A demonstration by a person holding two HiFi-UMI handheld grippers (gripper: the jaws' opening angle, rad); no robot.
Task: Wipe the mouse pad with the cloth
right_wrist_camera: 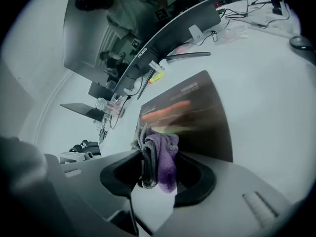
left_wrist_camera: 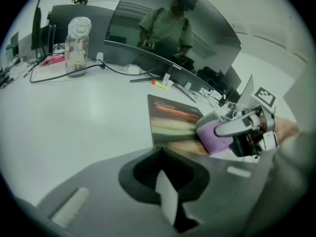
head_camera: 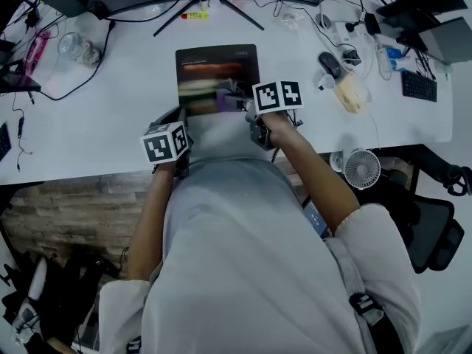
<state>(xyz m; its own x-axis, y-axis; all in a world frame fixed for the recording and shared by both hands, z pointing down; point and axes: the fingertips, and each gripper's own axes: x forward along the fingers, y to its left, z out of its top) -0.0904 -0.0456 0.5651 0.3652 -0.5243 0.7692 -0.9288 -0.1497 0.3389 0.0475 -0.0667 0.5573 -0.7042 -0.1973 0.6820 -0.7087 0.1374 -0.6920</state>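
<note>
The right tongs [right_wrist_camera: 157,177] are clamped on a bunched purple and grey cloth [right_wrist_camera: 162,151], pressing it against the near edge of the dark mouse pad [head_camera: 217,66]. The pad lies flat on the white surface [head_camera: 103,116]. The left tongs [left_wrist_camera: 165,194] sit beside the pad's near left corner, drawn together on nothing. The wiping appears to be under way. The next move probably calls for dragging the cloth across the pad with steady downward pressure.

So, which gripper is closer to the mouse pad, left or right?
Right. The right gripper holds the purple cloth at the mouse pad's near edge; the left gripper sits over bare desk, just off the pad's near left corner.
</note>
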